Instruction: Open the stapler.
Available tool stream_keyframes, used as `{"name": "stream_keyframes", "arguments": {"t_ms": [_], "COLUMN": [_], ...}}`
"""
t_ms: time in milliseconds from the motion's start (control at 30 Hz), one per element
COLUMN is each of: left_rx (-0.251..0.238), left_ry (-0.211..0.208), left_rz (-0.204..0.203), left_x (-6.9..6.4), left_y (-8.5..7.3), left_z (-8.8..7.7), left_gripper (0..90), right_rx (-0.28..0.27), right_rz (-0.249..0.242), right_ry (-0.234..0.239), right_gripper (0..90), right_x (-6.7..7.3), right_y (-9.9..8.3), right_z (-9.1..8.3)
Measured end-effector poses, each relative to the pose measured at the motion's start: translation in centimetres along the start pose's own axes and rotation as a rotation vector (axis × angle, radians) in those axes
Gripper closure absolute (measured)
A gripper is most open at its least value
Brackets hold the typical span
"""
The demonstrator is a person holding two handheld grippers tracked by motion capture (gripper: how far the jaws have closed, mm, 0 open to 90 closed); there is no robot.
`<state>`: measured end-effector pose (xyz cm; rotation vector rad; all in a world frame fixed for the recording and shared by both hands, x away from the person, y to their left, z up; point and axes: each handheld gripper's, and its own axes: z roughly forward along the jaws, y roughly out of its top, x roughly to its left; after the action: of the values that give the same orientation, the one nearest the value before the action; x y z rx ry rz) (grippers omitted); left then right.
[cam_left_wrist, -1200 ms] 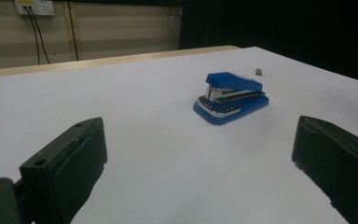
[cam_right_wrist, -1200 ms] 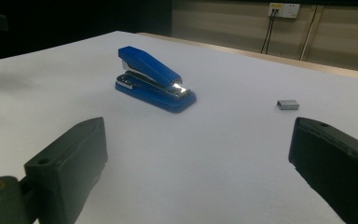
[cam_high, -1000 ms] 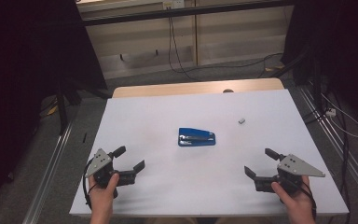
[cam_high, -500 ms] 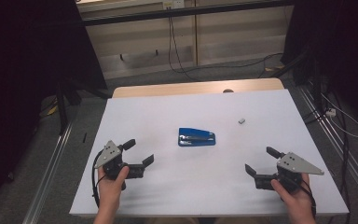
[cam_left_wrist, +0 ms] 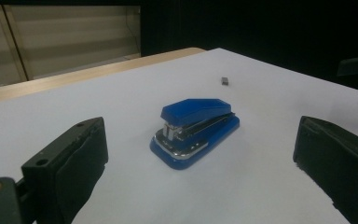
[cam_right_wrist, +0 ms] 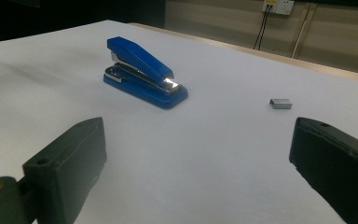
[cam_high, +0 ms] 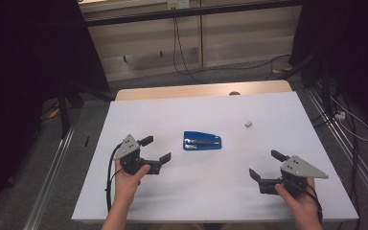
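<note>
A blue stapler (cam_high: 201, 141) lies closed on the white table (cam_high: 220, 115), near its middle. In the left gripper view the stapler (cam_left_wrist: 194, 129) sits just ahead, between the wide jaws. My left gripper (cam_high: 155, 149) is open, a short way left of the stapler and pointing at it. A small grey block of staples (cam_high: 248, 124) rests right of and behind the stapler, also seen as the staple block (cam_right_wrist: 280, 103) in the right gripper view. My right gripper (cam_high: 267, 166) is open near the front right, well apart from the stapler (cam_right_wrist: 144, 73).
The table's wooden far edge (cam_high: 201, 90) borders a grey floor with cables (cam_high: 230, 67). Metal rails (cam_high: 52, 167) run along both sides of the table. Dark curtains stand left and right.
My left gripper has moved forward and to the right, toward the stapler, staying open. The right gripper has barely moved.
</note>
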<state>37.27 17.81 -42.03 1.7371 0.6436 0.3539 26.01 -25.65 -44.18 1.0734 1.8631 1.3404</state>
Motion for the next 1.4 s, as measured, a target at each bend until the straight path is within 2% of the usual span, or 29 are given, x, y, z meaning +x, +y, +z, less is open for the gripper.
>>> {"name": "stream_keyframes", "arguments": {"t_ms": [100, 200, 333, 500, 567, 700, 867, 1000, 1200, 1267, 1400], "left_rx": [-0.008, 0.002, 0.008, 0.003, 0.019, 0.025, 0.025, 0.057, 0.057, 0.057, 0.059], "left_ry": [-0.013, -0.017, -0.031, -0.035, -0.034, -0.053, -0.06, -0.048, -0.055, -0.05, -0.036], "left_rz": [-0.016, -0.006, -0.013, -0.015, -0.007, -0.005, -0.015, -0.012, -0.022, -0.018, -0.039], "left_x": [0.1, 0.1, 0.1, 0.2, 0.2, 0.4, 0.5, 0.7, 1.0, 1.2, 1.7], "left_y": [0.0, 0.1, 0.4, 0.4, 0.5, 0.7, 0.8, 0.7, 0.9, 0.9, 0.9], "left_z": [0.8, 1.4, 2.5, 3.0, 3.3, 4.2, 5.2, 5.8, 6.7, 6.9, 7.2], "left_gripper": [3.2, 3.2, 3.2, 3.2, 3.3, 3.2, 3.3, 3.3, 3.3, 3.3, 3.9], "right_rx": [-0.003, -0.005, 0.0, 0.001, 0.003, 0.0, 0.005, 0.009, 0.016, 0.018, 0.017], "right_rz": [0.011, 0.012, 0.011, 0.013, 0.012, 0.014, 0.01, 0.013, 0.004, -0.001, -0.001], "right_ry": [0.003, 0.001, -0.003, -0.007, -0.007, -0.01, -0.007, -0.003, 0.01, 0.013, 0.021], "right_gripper": [3.6, 3.5, 3.7, 3.9, 3.9, 4.1, 4.1, 4.1, 4.2, 4.2, 4.2], "right_x": [-0.1, -0.2, -0.2, -0.3, -0.4, -0.5, -0.5, -0.5, -0.3, -0.2, -0.1], "right_y": [0.0, 0.0, 0.2, 0.3, 0.4, 0.6, 0.7, 0.9, 1.2, 1.3, 1.5], "right_z": [0.0, 0.1, 0.4, 0.7, 0.8, 1.2, 1.6, 2.1, 2.8, 2.9, 3.4]}}
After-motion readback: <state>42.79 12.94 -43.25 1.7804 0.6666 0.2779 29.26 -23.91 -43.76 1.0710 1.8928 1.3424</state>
